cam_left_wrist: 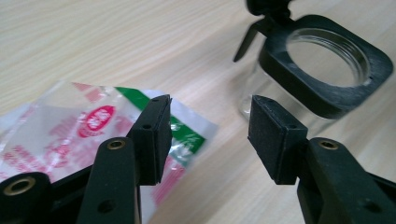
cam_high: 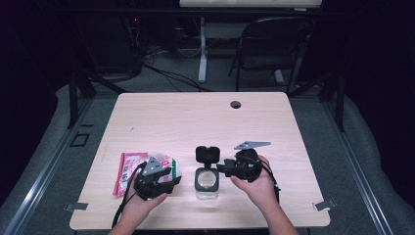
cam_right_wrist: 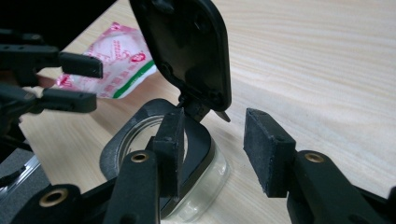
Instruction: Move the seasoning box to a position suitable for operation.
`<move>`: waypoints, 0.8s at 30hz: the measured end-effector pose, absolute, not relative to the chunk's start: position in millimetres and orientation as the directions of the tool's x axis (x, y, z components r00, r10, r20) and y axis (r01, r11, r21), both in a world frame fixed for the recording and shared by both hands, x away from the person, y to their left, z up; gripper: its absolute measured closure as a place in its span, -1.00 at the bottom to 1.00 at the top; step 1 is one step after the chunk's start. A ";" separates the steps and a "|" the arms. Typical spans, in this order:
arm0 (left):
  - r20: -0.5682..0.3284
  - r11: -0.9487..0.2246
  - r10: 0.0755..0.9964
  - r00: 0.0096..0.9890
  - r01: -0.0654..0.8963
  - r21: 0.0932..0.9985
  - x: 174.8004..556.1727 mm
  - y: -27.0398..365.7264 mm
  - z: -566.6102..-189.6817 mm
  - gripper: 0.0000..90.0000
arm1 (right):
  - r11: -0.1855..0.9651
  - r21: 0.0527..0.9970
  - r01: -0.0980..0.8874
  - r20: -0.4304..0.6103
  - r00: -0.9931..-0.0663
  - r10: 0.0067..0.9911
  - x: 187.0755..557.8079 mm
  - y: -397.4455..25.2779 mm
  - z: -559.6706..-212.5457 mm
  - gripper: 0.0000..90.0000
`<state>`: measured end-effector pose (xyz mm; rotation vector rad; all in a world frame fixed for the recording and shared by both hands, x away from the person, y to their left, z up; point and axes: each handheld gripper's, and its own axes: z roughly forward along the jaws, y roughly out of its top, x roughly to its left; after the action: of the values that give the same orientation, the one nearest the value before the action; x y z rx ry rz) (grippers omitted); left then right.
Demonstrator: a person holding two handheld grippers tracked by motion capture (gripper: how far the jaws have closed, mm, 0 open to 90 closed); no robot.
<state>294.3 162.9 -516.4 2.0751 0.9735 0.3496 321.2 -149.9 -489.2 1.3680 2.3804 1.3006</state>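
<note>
My L gripper [cam_left_wrist: 208, 135] jaws wide open, holding nothing; packet [cam_left_wrist: 60, 135] just left of it, jar [cam_left_wrist: 322, 84] ahead-right w/ lid [cam_right_wrist: 187, 51] up; R gripper [cam_right_wrist: 212, 151] open too, at jar

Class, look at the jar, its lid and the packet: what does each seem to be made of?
Jar: clear glass, probably; see-through, threaded mouth. Lid: matte black plastic, apparently; hinged, flipped open. Packet: thin glossy plastic film, crinkled, printed red and green.
</note>
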 end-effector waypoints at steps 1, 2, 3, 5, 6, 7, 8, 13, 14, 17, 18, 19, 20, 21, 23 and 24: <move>-0.087 -0.378 0.744 0.662 0.525 0.762 296.1 166.0 -515.5 0.09 | 0.239 0.717 0.655 0.296 -0.597 0.745 320.3 -151.7 -488.0 0.30; -0.092 -0.367 0.752 0.653 0.531 0.764 297.6 168.5 -514.9 0.09 | 0.233 0.722 0.651 0.296 -0.595 0.747 319.0 -152.4 -487.7 0.30; -0.092 -0.366 0.753 0.652 0.531 0.764 299.5 171.7 -514.0 0.09 | 0.249 0.724 0.643 0.278 -0.602 0.749 318.3 -154.1 -487.1 0.31; -0.098 -0.364 0.755 0.649 0.539 0.760 303.4 176.7 -512.9 0.09 | 0.258 0.722 0.643 0.262 -0.598 0.758 317.2 -156.3 -487.2 0.34; -0.101 -0.361 0.754 0.650 0.537 0.762 305.2 179.3 -512.8 0.10 | 0.254 0.718 0.648 0.265 -0.592 0.761 316.7 -157.3 -487.5 0.36; -0.107 -0.359 0.754 0.648 0.544 0.758 306.8 182.0 -512.7 0.10 | 0.259 0.712 0.652 0.263 -0.590 0.763 316.8 -158.8 -488.1 0.39; -0.118 -0.353 0.755 0.645 0.552 0.756 308.2 184.8 -512.7 0.11 | 0.259 0.705 0.660 0.267 -0.585 0.765 316.4 -159.4 -488.6 0.40; -0.133 -0.335 0.769 0.626 0.571 0.749 312.7 195.8 -509.3 0.13 | 0.294 0.714 0.635 0.209 -0.595 0.776 313.4 -160.8 -488.2 0.18; -0.138 -0.326 0.773 0.619 0.575 0.750 312.8 198.6 -508.2 0.14 | 0.302 0.715 0.631 0.200 -0.598 0.776 312.6 -161.5 -487.4 0.14; -0.116 -0.317 0.800 0.588 0.580 0.751 311.5 207.3 -506.7 0.12 | 0.286 0.721 0.631 0.210 -0.592 0.779 312.3 -166.1 -485.0 0.07; -0.103 -0.324 0.803 0.588 0.575 0.751 311.0 210.6 -507.2 0.11 | 0.261 0.728 0.634 0.229 -0.584 0.779 312.3 -167.0 -485.1 0.05; -0.096 -0.329 0.803 0.589 0.571 0.752 310.2 214.4 -507.5 0.09 | 0.257 0.725 0.639 0.236 -0.581 0.779 312.6 -169.0 -484.1 0.05; -0.097 -0.322 0.805 0.586 0.568 0.757 308.9 218.1 -508.3 0.07 | 0.253 0.723 0.643 0.240 -0.577 0.781 312.8 -170.5 -483.5 0.05; -0.109 -0.317 0.802 0.588 0.572 0.757 307.4 222.3 -508.8 0.04 | 0.248 0.722 0.646 0.247 -0.576 0.779 313.3 -171.5 -483.4 0.05; -0.124 -0.302 0.803 0.583 0.577 0.759 303.2 230.3 -510.5 0.03 | 0.232 0.711 0.663 0.269 -0.563 0.782 313.7 -173.1 -483.0 0.05; -0.125 -0.302 0.801 0.585 0.576 0.760 300.9 234.2 -511.6 0.03 | 0.226 0.709 0.668 0.275 -0.558 0.783 314.0 -173.3 -483.1 0.07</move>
<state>300.9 234.2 -511.6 2.0086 1.0959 0.3545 314.0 -173.3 -483.1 1.3992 2.3471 1.2430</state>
